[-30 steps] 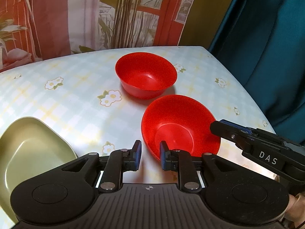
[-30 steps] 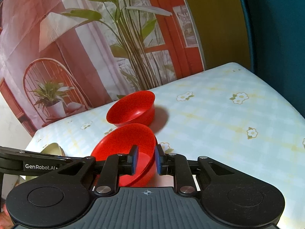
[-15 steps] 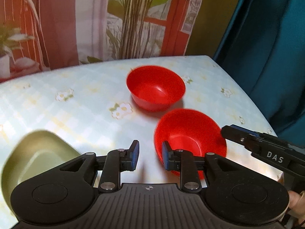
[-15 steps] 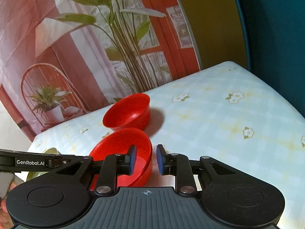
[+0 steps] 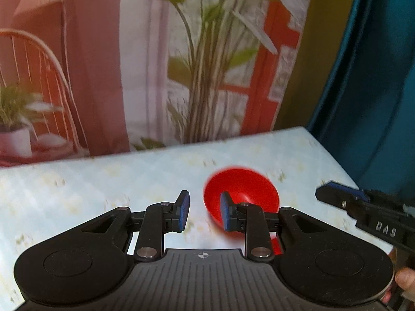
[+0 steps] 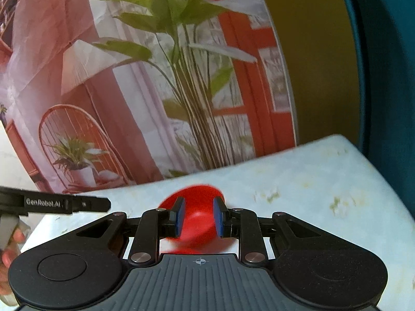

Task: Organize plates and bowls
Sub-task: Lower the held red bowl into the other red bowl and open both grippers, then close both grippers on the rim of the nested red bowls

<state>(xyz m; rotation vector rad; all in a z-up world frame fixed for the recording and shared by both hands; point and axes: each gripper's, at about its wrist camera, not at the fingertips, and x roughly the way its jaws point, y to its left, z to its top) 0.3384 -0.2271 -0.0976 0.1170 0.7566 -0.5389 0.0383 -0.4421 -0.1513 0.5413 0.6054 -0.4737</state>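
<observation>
Both hand-held grippers have lifted back from the two red bowls; only one red bowl [image 5: 241,194] shows, blurred on the tabletop [image 5: 103,181]. Left hand-held gripper [image 5: 203,213] and right hand-held gripper [image 6: 198,217] stand narrowly parted, empty. Between grasps: next likely choosing another dish.

the tabletop [image 5: 109,181] carries a pale blue checked cloth with small flower prints, blurred in both views. behind it hangs a printed backdrop [image 6: 135,83] showing a tall green plant [image 6: 186,59], a wire chair [image 6: 75,140] with a potted plant, and red window frames. a teal curtain [image 5: 376,90] hangs at the right, beside an olive wall strip [image 6: 316,64].
</observation>
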